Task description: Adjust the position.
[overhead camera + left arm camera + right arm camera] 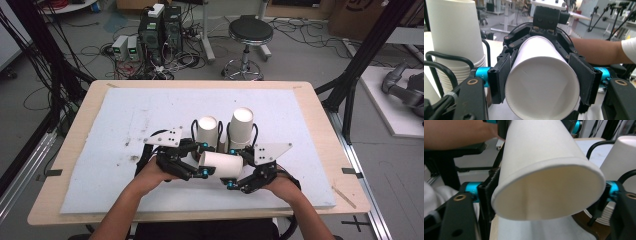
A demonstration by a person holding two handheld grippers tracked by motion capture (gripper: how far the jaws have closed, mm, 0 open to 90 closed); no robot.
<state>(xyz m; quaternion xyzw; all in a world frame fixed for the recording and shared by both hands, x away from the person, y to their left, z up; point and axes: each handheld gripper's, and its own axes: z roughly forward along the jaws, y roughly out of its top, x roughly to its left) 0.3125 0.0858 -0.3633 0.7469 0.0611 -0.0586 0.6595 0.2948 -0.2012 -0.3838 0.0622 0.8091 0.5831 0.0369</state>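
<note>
Your left tool [204, 159] is clamped on the narrow bottom end of the paper cup [221, 165], which lies on its side above the white mat [115, 125] on the desk [85, 107], just in front of the two upside-down cup stacks [241, 127]. Your right tool [235, 167] grips the cup's rim end (jaws spread wide around it), facing the left one.
</note>
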